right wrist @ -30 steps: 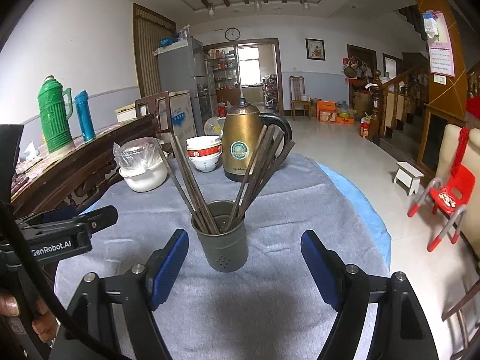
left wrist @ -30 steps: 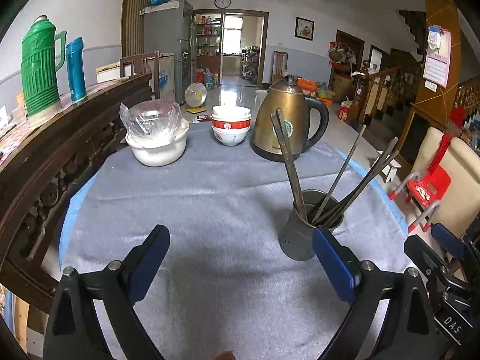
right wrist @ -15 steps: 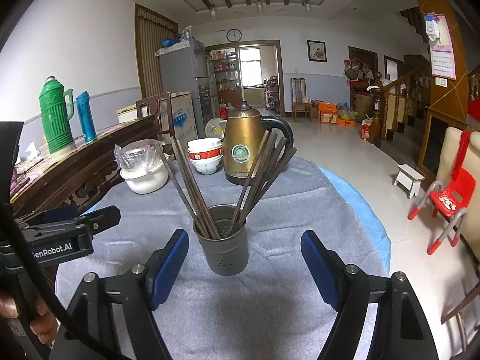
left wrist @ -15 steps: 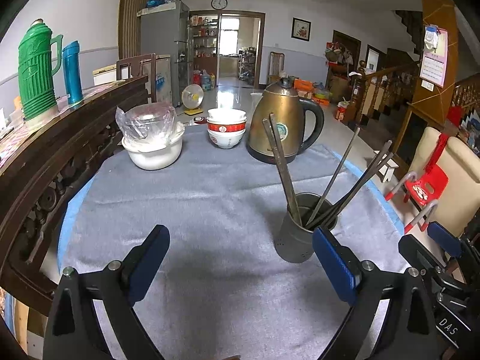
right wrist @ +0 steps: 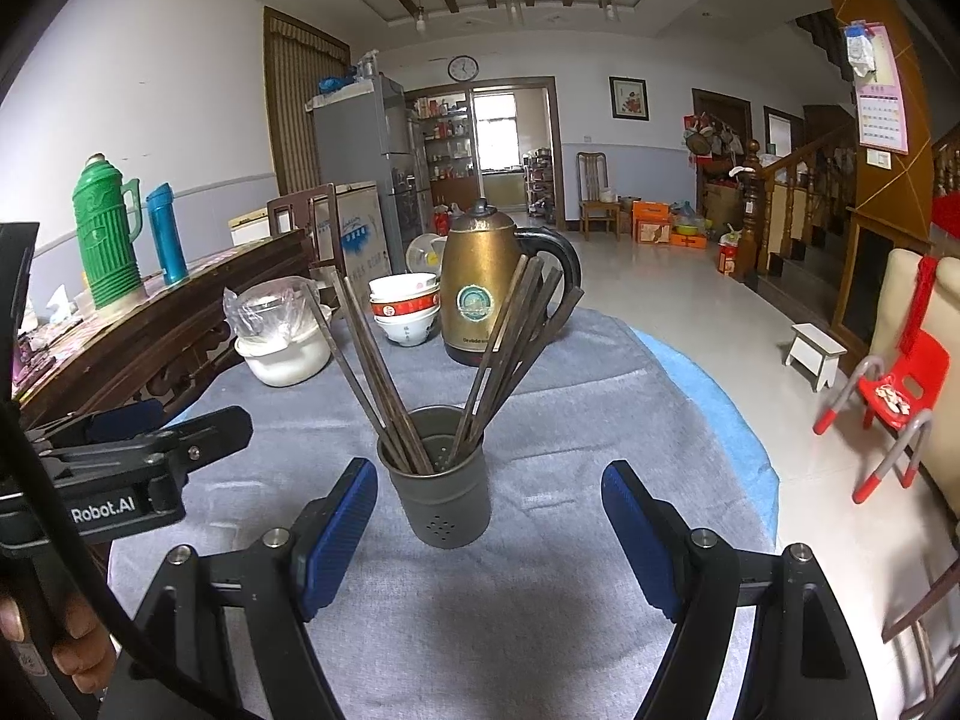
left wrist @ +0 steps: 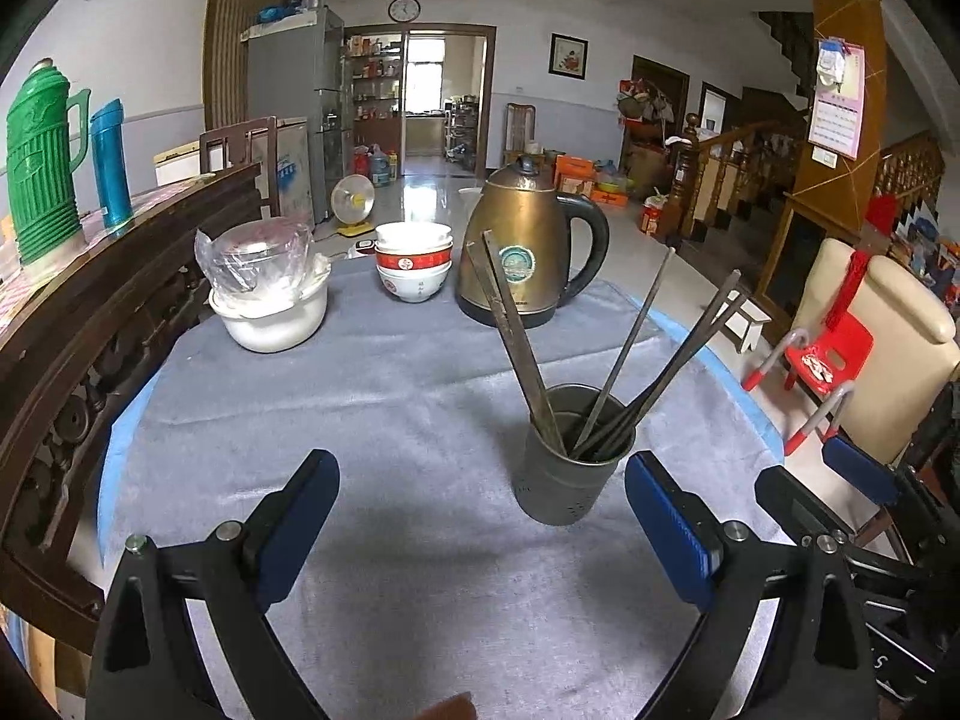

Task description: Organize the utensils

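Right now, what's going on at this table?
A person holds a gripper in each hand over a cloth-covered table. Both the left gripper and the right gripper are open and holding nothing. A metal cup stands just ahead of the right gripper, with chopsticks upright in it, fanned to both sides. Behind it sit a kettle, stacked bowls and a covered white pot. No utensils lie loose on the cloth.

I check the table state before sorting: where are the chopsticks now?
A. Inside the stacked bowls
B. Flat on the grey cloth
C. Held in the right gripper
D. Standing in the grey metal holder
D: the chopsticks lean out of the grey metal holder, and the right gripper is open and empty.
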`<state>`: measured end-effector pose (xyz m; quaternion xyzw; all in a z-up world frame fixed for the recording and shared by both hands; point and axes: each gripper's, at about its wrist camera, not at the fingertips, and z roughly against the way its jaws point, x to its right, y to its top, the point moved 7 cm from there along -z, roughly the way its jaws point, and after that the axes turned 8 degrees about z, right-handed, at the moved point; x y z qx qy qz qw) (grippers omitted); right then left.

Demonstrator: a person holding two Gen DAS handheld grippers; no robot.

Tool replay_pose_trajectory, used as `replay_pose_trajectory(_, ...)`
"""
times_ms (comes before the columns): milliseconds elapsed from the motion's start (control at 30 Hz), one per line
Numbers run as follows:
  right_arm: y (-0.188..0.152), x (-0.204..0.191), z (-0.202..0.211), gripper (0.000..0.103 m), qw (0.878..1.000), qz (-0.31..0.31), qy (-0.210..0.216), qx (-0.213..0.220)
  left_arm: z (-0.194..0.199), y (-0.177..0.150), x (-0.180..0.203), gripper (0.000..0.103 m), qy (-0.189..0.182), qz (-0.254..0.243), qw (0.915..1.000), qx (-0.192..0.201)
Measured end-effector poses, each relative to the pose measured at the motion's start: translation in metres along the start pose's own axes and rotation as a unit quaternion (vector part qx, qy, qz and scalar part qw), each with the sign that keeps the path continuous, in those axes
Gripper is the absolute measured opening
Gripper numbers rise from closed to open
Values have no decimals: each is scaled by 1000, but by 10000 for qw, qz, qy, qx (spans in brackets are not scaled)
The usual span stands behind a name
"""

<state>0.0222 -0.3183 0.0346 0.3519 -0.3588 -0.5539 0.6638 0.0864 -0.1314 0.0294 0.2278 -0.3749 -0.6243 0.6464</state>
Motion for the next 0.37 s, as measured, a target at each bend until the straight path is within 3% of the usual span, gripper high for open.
replay_pose_trajectory(367,1,-4,-1,80,10000,40,21,6,0,1,1,96,-119,38,9999,-70)
